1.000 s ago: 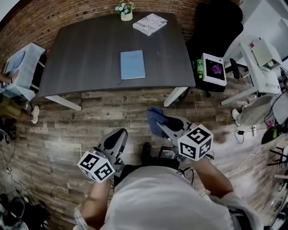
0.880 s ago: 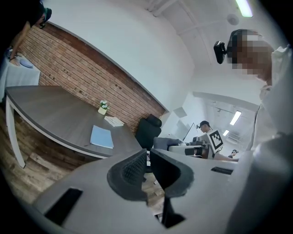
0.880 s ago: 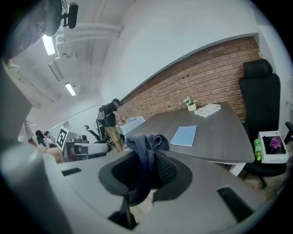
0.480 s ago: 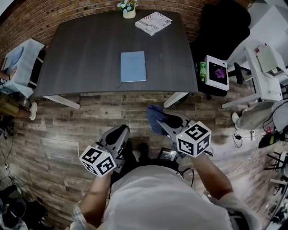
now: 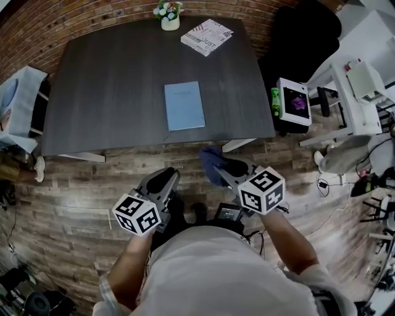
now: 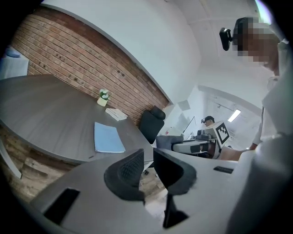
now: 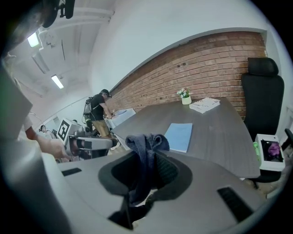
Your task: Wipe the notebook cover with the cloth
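A light blue notebook (image 5: 184, 105) lies flat near the front middle of the dark table (image 5: 111, 80); it also shows in the left gripper view (image 6: 108, 137) and the right gripper view (image 7: 179, 135). My right gripper (image 5: 217, 166) is shut on a dark blue cloth (image 5: 210, 162) that bunches out past its jaws (image 7: 147, 145), held over the floor just short of the table's front edge. My left gripper (image 5: 162, 181) hangs lower left over the floor, its jaws slightly apart with nothing between them (image 6: 147, 167).
A folded newspaper (image 5: 207, 36) and a small flower pot (image 5: 170, 16) sit at the table's far edge. A black office chair (image 5: 296, 43) and a side stand with a tablet (image 5: 294, 99) are to the right. Another person (image 7: 100, 114) stands in the background.
The table and notebook have drawn nearer and lower in the head view. Both grippers keep their places, the right still holding the cloth.
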A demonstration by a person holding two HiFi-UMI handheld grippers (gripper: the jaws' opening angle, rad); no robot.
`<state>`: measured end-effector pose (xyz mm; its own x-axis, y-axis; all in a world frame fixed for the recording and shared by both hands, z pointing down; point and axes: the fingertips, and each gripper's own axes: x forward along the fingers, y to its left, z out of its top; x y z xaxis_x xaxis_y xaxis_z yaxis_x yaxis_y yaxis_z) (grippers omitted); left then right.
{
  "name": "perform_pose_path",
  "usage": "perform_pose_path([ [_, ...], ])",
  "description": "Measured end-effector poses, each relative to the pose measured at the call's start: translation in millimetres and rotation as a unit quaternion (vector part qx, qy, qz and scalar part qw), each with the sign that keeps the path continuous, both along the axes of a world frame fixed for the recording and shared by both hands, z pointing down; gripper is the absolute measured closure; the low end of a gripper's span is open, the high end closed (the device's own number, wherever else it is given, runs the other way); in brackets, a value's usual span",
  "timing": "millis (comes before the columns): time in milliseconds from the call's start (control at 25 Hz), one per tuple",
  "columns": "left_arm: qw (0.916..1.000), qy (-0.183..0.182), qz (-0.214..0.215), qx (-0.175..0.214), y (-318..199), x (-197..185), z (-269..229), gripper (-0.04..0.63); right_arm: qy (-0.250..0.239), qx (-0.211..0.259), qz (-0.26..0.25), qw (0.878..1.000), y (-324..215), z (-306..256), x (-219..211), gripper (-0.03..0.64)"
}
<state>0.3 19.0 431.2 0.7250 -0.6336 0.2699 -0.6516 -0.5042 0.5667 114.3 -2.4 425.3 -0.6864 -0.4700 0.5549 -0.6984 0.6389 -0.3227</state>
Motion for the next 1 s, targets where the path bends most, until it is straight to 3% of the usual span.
perform_pose_path([
  [560, 0.9979, -0.003, 0.061, -0.024, -72.3, -52.2, 30.5, 0.549, 0.085, 0.006, 0.017, 0.996, -71.6, 14.1, -53.0, 0.534],
  [1000, 0.9977, -0.02, 0.051, -0.04, -100.2, -59.2, 52.5, 0.586, 0.187, 0.029, -0.058, 0.98, -123.0, 36.3, -66.3, 0.534],
])
